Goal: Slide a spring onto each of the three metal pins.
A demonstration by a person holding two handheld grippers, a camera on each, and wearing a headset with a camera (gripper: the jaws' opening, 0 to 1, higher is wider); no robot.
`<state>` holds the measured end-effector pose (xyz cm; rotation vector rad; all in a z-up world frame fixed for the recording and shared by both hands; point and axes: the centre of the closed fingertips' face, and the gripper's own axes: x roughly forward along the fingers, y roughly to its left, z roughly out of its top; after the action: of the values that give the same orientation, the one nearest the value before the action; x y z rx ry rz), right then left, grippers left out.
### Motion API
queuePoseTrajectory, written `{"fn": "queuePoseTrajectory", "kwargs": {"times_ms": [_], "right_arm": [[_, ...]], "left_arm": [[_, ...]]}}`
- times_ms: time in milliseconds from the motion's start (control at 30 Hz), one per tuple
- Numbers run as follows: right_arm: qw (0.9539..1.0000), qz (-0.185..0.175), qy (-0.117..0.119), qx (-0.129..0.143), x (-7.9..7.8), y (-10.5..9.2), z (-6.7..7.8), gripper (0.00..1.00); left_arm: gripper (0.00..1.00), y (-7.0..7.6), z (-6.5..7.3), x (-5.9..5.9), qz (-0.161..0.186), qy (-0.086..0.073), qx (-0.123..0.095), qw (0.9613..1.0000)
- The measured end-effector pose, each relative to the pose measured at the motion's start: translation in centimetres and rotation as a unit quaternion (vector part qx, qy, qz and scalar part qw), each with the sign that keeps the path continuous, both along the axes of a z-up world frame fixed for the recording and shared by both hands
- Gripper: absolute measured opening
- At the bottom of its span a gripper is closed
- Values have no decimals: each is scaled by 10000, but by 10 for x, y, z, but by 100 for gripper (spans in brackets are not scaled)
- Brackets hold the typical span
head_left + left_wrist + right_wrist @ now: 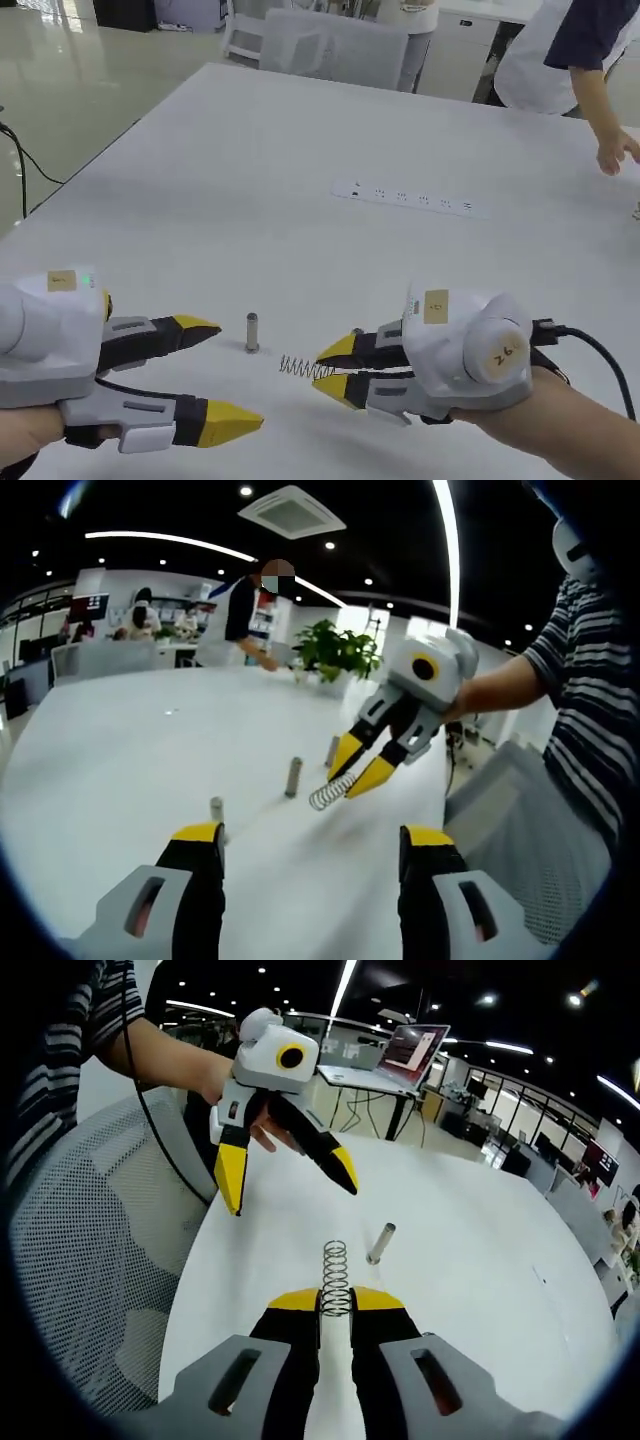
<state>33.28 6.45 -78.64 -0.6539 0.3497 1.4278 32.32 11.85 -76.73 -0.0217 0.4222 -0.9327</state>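
The white table [300, 150] spans the head view, its near edge cut off at the bottom. At upper right a person [560, 50] is cropped by the frame. The left gripper [235, 375], lower left, has its fingers released, spread wide and empty. The right gripper [320, 370], lower right, has its fingers clenched on one end of a spring [297, 367], which juts left toward an upright pin [252, 332] at lower centre. In the left gripper view three pins stand mid-frame. The farthest pin [332, 751] is hard to make out beside the right gripper's fingers.
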Motion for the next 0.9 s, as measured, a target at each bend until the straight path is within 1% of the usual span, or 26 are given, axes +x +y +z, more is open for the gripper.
{"fn": "queuePoseTrajectory", "kwargs": {"times_ms": [133,200,333,400,600,833,900], "right_arm": [[10000,27,-23,-73,-3,-6,-3,8],[10000,43,-32,-76,-4,-7,-3,8],[10000,85,1,-43,-7,-8,-2,8],[9999,106,19,-46,-8,-8,-3,8],[9999,135,55,-4,-12,-10,-1,8],[9998,198,92,10,-15,-13,1,8],[9997,215,98,15,-15,-15,1,8]], "left_arm": [[63,-8,-4,-1,-120,37,28,9999],[60,-15,-5,-4,-245,46,48,9997],[54,-28,-6,-4,-420,9,72,9991],[50,-34,-5,-4,-570,-3,101,9983],[42,-43,-2,-2,-859,-38,201,9961],[35,-53,-3,-1,-1067,-25,217,9941],[33,-57,-2,-1,-1144,-50,231,9932]]}}
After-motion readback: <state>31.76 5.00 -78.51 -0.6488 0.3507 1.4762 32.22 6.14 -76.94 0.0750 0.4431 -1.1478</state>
